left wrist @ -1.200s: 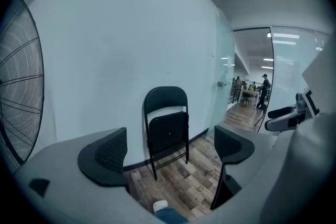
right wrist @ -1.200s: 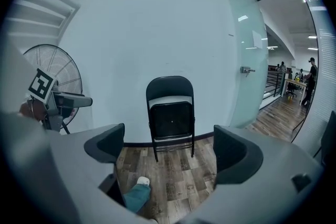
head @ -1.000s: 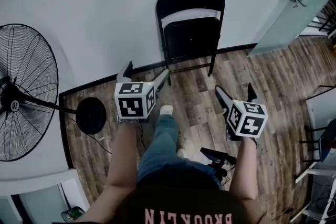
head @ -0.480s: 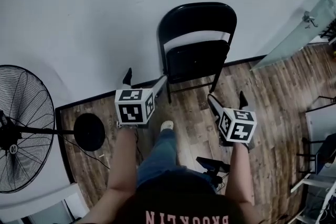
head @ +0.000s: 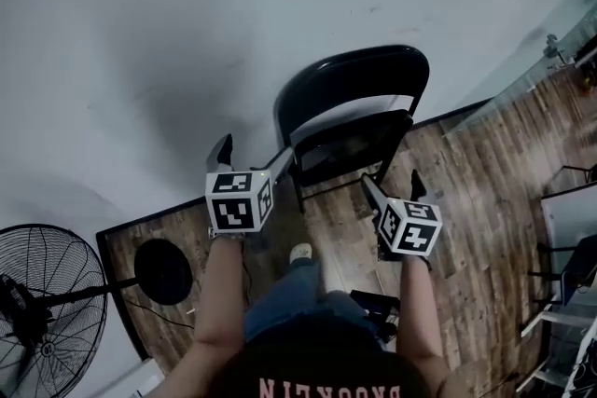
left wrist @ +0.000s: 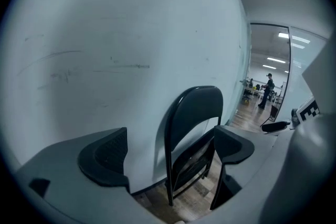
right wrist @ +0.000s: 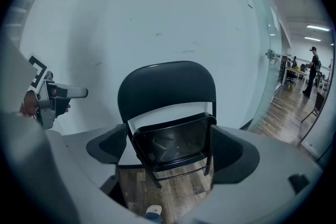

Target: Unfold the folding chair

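Both grippers have come nearer the folding chair (head: pixel 354 79), folded against the wall (head: pixel 187 33) at twelve o'clock: left gripper (head: pixel 254 149) at its eight o'clock, jaws apart, empty; right gripper (head: pixel 393 185) at five, jaws wide, just narrowing, clasping nothing.

Pale wall (head: pixel 187 33), wood-plank floor (head: pixel 471 191), black pedestal fan (head: pixel 47 303) lower left, glass door (head: pixel 534 75) right.

The folding chair (head: pixel 354 79) looks glossy black metal, the floor (head: pixel 466 165) grainy wood, the wall (head: pixel 233 14) smooth matt.
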Demonstrator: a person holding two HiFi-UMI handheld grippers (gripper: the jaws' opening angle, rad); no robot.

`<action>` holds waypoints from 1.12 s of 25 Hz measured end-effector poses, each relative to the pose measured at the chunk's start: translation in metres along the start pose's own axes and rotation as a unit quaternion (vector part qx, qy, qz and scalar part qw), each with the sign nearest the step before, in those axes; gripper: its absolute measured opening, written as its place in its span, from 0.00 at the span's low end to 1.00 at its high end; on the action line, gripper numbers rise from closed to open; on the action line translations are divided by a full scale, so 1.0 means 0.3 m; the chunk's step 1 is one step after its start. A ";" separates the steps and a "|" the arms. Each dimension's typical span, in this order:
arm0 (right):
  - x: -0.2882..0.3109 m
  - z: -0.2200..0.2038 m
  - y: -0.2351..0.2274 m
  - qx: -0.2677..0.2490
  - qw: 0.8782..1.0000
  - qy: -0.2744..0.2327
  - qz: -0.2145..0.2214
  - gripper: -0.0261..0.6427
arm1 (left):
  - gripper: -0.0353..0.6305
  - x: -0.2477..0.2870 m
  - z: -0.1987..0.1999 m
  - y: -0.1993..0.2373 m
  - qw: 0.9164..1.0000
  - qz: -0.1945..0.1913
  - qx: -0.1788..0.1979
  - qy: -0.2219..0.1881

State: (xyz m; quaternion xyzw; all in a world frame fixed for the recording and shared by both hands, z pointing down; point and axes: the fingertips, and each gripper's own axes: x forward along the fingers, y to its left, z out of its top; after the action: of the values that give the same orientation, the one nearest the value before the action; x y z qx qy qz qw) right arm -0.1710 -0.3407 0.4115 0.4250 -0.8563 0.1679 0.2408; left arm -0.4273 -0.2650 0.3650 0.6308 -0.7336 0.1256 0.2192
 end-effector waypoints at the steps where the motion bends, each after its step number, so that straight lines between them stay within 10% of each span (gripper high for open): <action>1: 0.033 0.005 0.007 0.000 1.000 0.005 -0.001 0.78 | 0.83 0.025 0.012 0.016 1.000 -0.002 0.000 0.001; 10: 0.248 -0.016 0.034 0.021 0.999 0.035 0.010 0.71 | 0.81 0.137 -0.002 0.059 1.000 -0.010 0.008 0.018; 28: 0.693 -0.108 -0.122 0.275 0.958 0.078 0.021 0.64 | 0.76 0.324 0.009 -0.005 0.998 0.015 0.014 0.060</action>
State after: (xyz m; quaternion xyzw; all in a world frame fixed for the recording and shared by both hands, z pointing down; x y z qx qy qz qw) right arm -0.2414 -0.4806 0.5567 0.4425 -0.7643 0.4343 0.1772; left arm -0.4367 -0.3511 0.4091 0.6143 -0.7266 0.1767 0.2518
